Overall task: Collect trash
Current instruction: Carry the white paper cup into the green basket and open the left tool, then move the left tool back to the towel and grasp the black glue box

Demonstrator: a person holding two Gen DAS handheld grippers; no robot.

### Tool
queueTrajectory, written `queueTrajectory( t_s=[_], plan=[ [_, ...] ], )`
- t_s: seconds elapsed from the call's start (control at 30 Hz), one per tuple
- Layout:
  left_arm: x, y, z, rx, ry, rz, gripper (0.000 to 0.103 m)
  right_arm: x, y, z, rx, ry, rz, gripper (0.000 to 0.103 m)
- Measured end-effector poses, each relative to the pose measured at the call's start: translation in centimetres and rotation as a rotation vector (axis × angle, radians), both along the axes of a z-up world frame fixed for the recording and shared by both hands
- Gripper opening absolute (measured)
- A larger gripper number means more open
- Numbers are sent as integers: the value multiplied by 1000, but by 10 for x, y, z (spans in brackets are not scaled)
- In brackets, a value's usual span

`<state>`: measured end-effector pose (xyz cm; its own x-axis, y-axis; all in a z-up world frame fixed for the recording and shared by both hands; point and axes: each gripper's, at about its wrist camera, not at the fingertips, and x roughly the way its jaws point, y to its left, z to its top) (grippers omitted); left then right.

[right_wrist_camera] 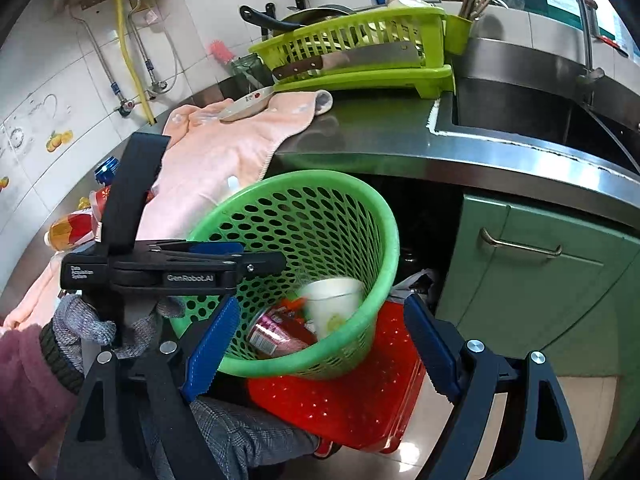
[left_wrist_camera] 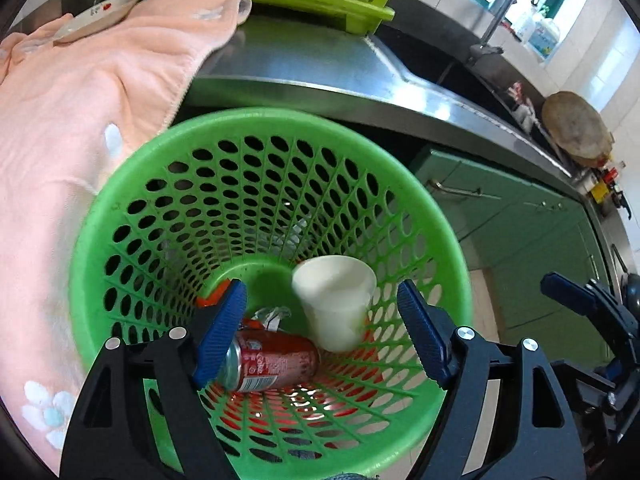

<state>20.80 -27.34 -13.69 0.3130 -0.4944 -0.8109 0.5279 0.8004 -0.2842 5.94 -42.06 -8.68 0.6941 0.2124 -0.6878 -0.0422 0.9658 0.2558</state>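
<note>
A green perforated basket (left_wrist_camera: 86, 264) holds the trash: a white paper cup (left_wrist_camera: 336, 304) lying tilted, a red cola can (left_wrist_camera: 276, 364) on its side and a crumpled wrapper (left_wrist_camera: 272, 316). My left gripper (left_wrist_camera: 322, 332) hovers over the basket's mouth, open, with nothing pressed between its blue pads. In the right wrist view the basket (right_wrist_camera: 390, 240) stands on a red perforated stool (right_wrist_camera: 340, 408), with the cup (right_wrist_camera: 334, 304) and can (right_wrist_camera: 272, 332) inside. My right gripper (right_wrist_camera: 320, 348) is open and empty in front of the basket. The left gripper (right_wrist_camera: 256, 258) reaches in from the left, held by a gloved hand (right_wrist_camera: 80, 320).
A pink towel (left_wrist_camera: 80, 100) drapes over the steel counter (right_wrist_camera: 380, 140), with a plate (right_wrist_camera: 248, 106) on it. A green dish rack (right_wrist_camera: 360, 56) with a cleaver stands behind, the sink (right_wrist_camera: 520, 104) to the right. Green cabinet doors (right_wrist_camera: 540, 280) are below. Bottles (right_wrist_camera: 68, 232) lie at the left.
</note>
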Motion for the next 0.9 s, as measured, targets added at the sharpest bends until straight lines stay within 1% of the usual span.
queueTrajectory(
  t_s=[0.17, 0.33, 0.4, 0.53, 0.63, 0.77, 0.9],
  plan=[
    [-15, 23, 24, -31, -34, 25, 77, -5, 8, 10, -10, -19, 12, 81],
    [-40, 63, 51, -35, -98, 89, 77, -9, 22, 21, 1, -45, 27, 81],
    [-48, 78, 60, -43, -107, 114, 77, -9, 29, 24, 4, -50, 40, 81],
    [-64, 111, 78, -4, -172, 177, 77, -9, 50, 34, 3, -68, 77, 81],
    [-76, 143, 91, 30, -224, 247, 77, -8, 66, 39, 2, -80, 106, 81],
    [-94, 192, 106, 96, -302, 379, 77, -6, 92, 46, 8, -94, 160, 81],
    [-103, 242, 110, 165, -335, 519, 77, -5, 116, 51, 12, -108, 214, 81]
  ],
)
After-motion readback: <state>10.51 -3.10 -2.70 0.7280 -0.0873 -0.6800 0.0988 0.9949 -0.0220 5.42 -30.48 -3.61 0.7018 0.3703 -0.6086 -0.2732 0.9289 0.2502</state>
